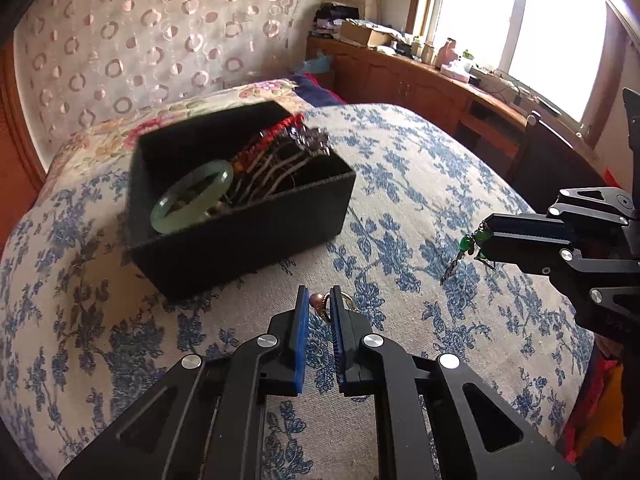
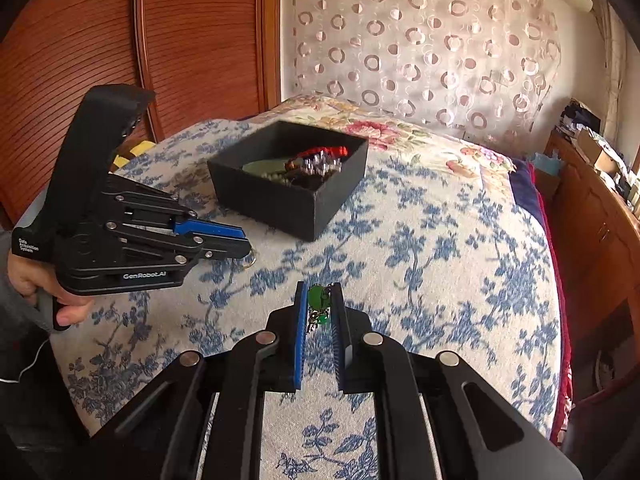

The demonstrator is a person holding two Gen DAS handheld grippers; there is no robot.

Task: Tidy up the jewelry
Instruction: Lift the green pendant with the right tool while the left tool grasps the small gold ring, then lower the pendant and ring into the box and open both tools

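A black open box (image 1: 248,232) sits on the blue-flowered bedspread; it also shows in the right wrist view (image 2: 280,200). Inside lie a pale green jade bangle (image 1: 192,196), red beads (image 1: 280,128) and a sparkly silver piece (image 1: 314,140). My left gripper (image 1: 319,304) is shut on a small gold ring with a brownish bead (image 1: 316,300), just in front of the box; it shows in the right wrist view (image 2: 244,246). My right gripper (image 2: 319,300) is shut on a green-bead earring (image 2: 318,298) with a dangling chain, right of the box; it shows in the left wrist view (image 1: 486,236).
The bedspread (image 2: 420,260) covers a rounded bed. A flowered pillow (image 1: 224,100) and a circle-patterned curtain (image 2: 420,40) lie behind the box. A wooden cabinet with clutter (image 1: 420,76) runs under the window at right. A wooden wardrobe (image 2: 140,40) stands at left.
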